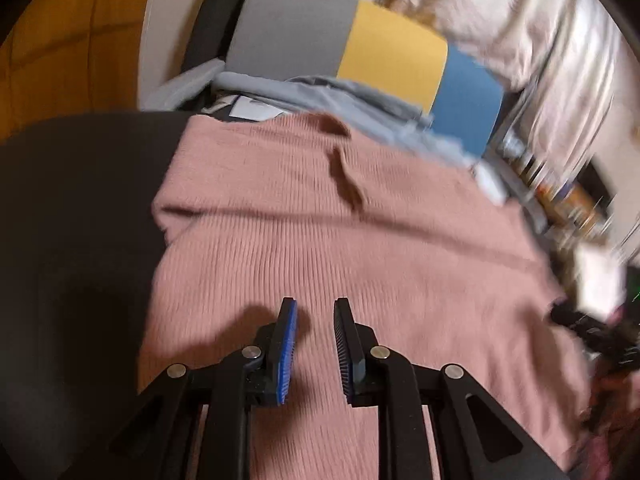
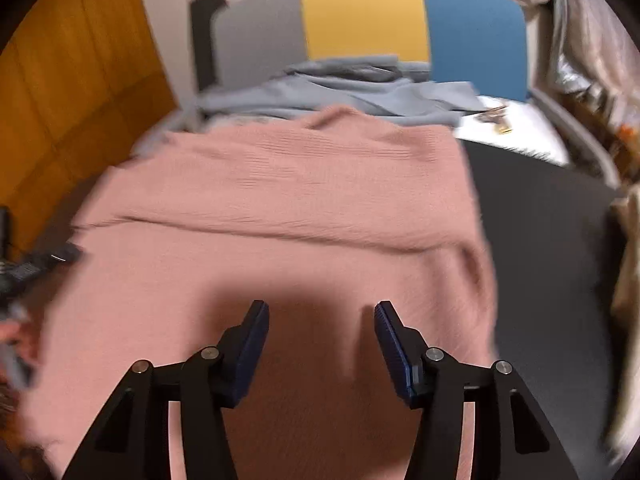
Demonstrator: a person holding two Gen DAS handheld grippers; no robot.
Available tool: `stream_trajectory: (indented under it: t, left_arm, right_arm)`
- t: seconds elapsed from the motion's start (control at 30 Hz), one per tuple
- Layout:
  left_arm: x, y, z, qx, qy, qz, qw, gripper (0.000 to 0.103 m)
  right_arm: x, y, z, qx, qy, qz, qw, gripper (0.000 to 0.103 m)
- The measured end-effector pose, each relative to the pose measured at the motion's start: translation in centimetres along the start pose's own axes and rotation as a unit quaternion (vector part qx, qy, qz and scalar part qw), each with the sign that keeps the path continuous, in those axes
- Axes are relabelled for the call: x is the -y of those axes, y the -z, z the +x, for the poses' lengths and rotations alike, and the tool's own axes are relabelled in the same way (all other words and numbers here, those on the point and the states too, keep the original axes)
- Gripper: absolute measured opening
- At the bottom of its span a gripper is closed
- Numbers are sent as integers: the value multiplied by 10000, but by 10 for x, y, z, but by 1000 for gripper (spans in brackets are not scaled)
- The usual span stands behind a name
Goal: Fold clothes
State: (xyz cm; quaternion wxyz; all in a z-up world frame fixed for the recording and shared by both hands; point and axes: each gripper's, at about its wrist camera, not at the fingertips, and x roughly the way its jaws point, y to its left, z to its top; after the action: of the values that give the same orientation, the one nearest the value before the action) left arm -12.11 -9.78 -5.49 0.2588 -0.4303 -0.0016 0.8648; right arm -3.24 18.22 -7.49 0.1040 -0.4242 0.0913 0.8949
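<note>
The pink sweater [image 2: 280, 208] is lying flat on the dark table [image 2: 540, 220], spreading ahead of both empty, parted grippers: left [image 1: 315, 306] hovering near its left edge, right [image 2: 320, 308] near its right.

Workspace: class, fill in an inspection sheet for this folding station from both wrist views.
Surface: dark table, partly covered.
Job's things: pink knit sweater spread flat, one fold line across it; grey-blue garment heaped behind.
Clutter: small items on a white sheet, blurred.
Grippers: left gripper and right gripper above the sweater, jaws open, holding nothing.
Cables: nothing seen.
Surroundings: grey, yellow and blue chair back; wooden panel; pale curtain.
</note>
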Motion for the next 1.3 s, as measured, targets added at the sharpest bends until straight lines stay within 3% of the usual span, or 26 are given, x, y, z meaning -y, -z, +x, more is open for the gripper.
stream_trajectory:
  t: [0.1, 0.2, 0.3, 0.53, 0.67, 0.97, 1.13, 1.3]
  left_arm:
    - [21, 22, -14, -31, -704, 179, 9974, 19]
    - [24, 40, -15, -67, -829, 36, 9965, 20]
    - [24, 53, -19, 110, -890, -4, 9960, 21]
    - [18, 66, -33, 18, -1064, 110, 9943, 22]
    - [5, 77, -47, 25, -1173, -10, 9931, 22]
    - [-14, 104, -77, 50, -1531, -35, 9882, 22]
    - [-19, 114, -88, 48, -1542, -48, 9880, 22]
    - [-31, 129, -107, 124, -1304, -187, 9912, 22]
  right_arm:
    - [-19, 17, -17, 0, -180, -77, 9998, 56]
    - [-39, 33, -34, 0, -360, -154, 9992, 56]
    - [-47, 48, -41, 26, -291, -192, 9994, 56]
    - [-41, 70, -55, 32, 298, -369, 9989, 57]
    - [-18, 86, -66, 111, 288, 81, 9995, 59]
    - [-17, 95, -75, 25, 314, 167, 9994, 61]
    - [-9, 105, -92, 75, 141, 431, 9989, 62]
    - [1, 115, -112, 139, -70, 766, 9969, 64]
